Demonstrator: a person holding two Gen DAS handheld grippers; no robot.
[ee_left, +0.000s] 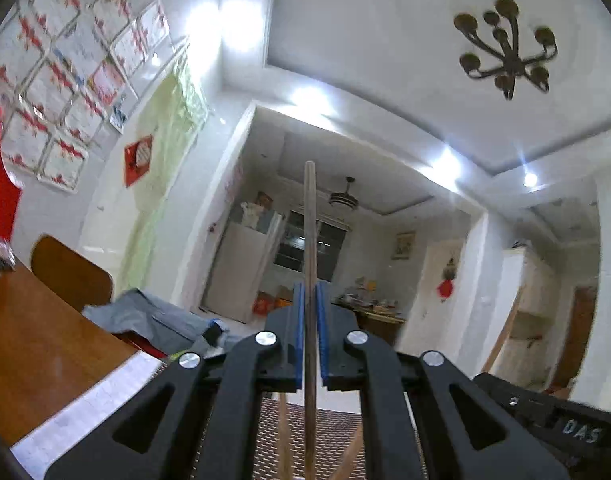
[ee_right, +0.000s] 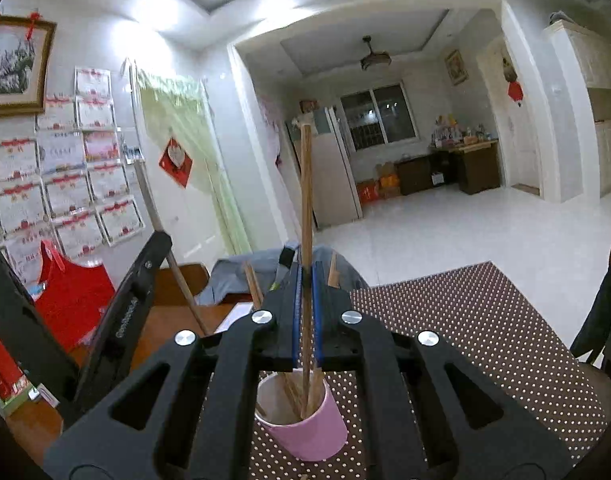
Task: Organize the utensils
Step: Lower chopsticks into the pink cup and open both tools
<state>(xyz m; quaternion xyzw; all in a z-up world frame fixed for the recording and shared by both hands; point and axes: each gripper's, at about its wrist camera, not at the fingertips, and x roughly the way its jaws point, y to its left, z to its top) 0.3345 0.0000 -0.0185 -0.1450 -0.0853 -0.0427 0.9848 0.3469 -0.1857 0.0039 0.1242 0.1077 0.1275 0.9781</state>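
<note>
Wooden and thin, one chopstick [ee_left: 310,240] stands clamped between the blue pads of the left tongs [ee_left: 310,300] in the left wrist view. The tongs are closed on it, and the stick rises upright past the tips toward the far room. Its lower part goes down behind the black linkage. Below the tongs, a dotted brown placemat [ee_left: 273,432] shows through the gaps, and two other wooden sticks lean there; I cannot tell from this view what they stand in. To the left is the brown wooden counter [ee_left: 37,340] with a white sheet of paper [ee_left: 93,404] at its edge. Behind it there is a chair back and a grey cloth [ee_left: 157,316]. The view is tilted up, so much ceiling and a dark chandelier [ee_left: 505,48] are seen.

In the right wrist view, the right tongs [ee_right: 306,280] are also closed, gripping a second chopstick [ee_right: 306,184] between their blue pads. This stick is upright too, and its lower end reaches down into a pink cup [ee_right: 305,432]. The cup stands on the dotted placemat [ee_right: 465,340], directly under the tongs. Several more chopsticks lean inside the cup, and some of their tops appear on both sides of the tongs. At the left, the black body of the left tongs [ee_right: 121,312] is visible from the side with its stick [ee_right: 161,232] slanting up out of it. A red bag [ee_right: 69,292] sits beyond it on the counter [ee_right: 173,320].
</note>
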